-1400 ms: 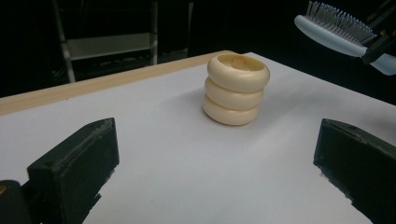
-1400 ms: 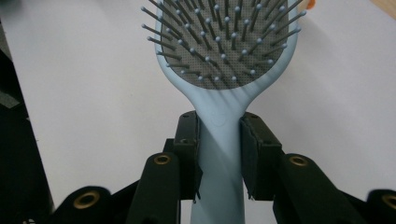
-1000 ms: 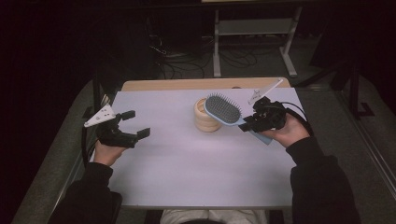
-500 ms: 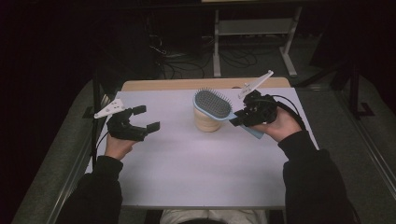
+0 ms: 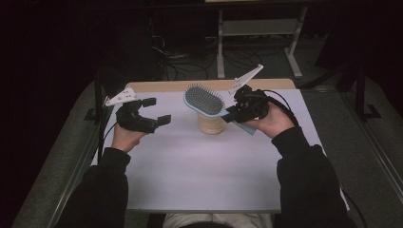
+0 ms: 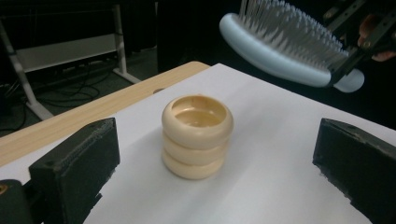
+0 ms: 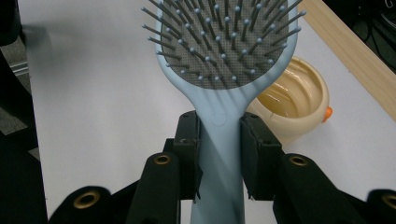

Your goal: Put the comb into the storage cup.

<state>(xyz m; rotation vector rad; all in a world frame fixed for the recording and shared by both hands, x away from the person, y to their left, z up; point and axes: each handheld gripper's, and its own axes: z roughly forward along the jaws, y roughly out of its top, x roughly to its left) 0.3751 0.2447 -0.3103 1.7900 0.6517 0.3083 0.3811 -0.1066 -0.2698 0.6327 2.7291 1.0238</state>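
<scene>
The right gripper, right of centre in the high view, is clamped on the handle of a pale blue hairbrush; in the right gripper view its two black pads press the handle from either side just below the neck, where the paddle narrows. The brush is held off the table with its bristles facing up, its head hanging over the cream ridged cup that stands near the middle of the white table sheet. From the left gripper view the brush crosses the upper right of the frame, above and apart from the cup. The left gripper, at the left of the high view, holds nothing, its jaws standing wide apart and pointed toward the cup. The brush looks like light, stiff plastic with a smooth, somewhat slippery handle, so I judge the hold near the neck to be a sound one: it sits close to the heavier head and should keep the paddle from swinging. The bristles and their soft cushion would give under pressure and are no place to pinch. The cup appears rigid and light, likely to tip or slide if nudged; its ribbed wall offers the free gripper a fair purchase.
</scene>
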